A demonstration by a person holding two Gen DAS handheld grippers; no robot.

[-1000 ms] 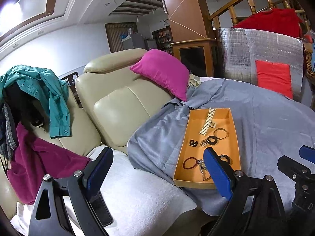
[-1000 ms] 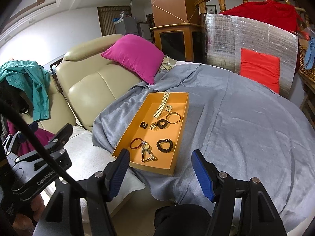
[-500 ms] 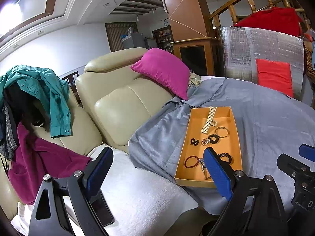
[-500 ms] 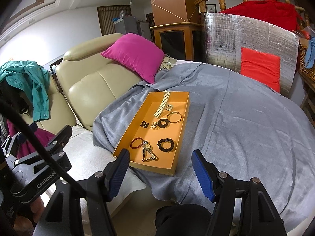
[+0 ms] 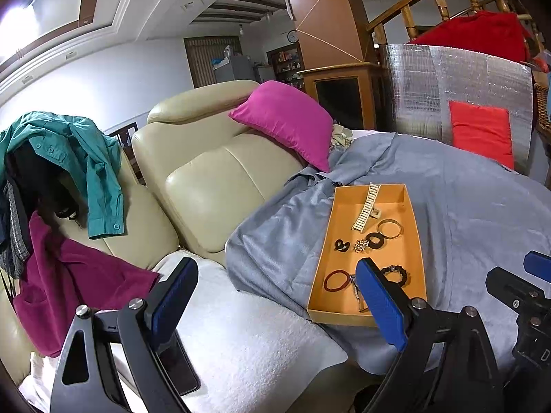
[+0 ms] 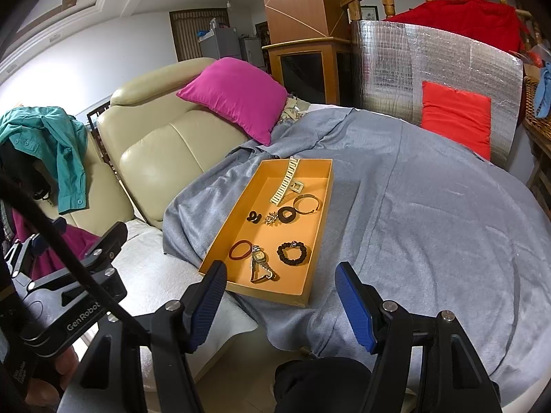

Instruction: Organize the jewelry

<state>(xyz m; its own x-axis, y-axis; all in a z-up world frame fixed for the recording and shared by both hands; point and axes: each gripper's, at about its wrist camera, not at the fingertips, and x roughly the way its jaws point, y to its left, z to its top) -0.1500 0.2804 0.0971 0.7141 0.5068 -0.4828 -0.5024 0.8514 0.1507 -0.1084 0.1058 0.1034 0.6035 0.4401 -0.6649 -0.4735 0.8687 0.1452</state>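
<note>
An orange tray (image 6: 323,199) (image 5: 418,251) lies on a grey cloth and holds several pieces of jewelry. Among them are a red ring-shaped band (image 6: 240,250), a wristwatch (image 6: 259,258), a black beaded bracelet (image 6: 292,253), a thin metal bangle (image 6: 306,203) and a cream link strap (image 6: 285,181). My right gripper (image 6: 280,296) hangs open just short of the tray's near edge, nothing between its blue pads. My left gripper (image 5: 275,296) is open too, over the white towel left of the tray; its right finger covers part of the tray.
The grey cloth (image 6: 430,213) covers a round table. A cream leather sofa (image 5: 206,179) with a pink cushion (image 5: 286,120) stands to the left, clothes draped on it. A dark phone (image 5: 179,368) lies on the white towel (image 5: 258,340). A silver foil board (image 6: 430,79) stands behind.
</note>
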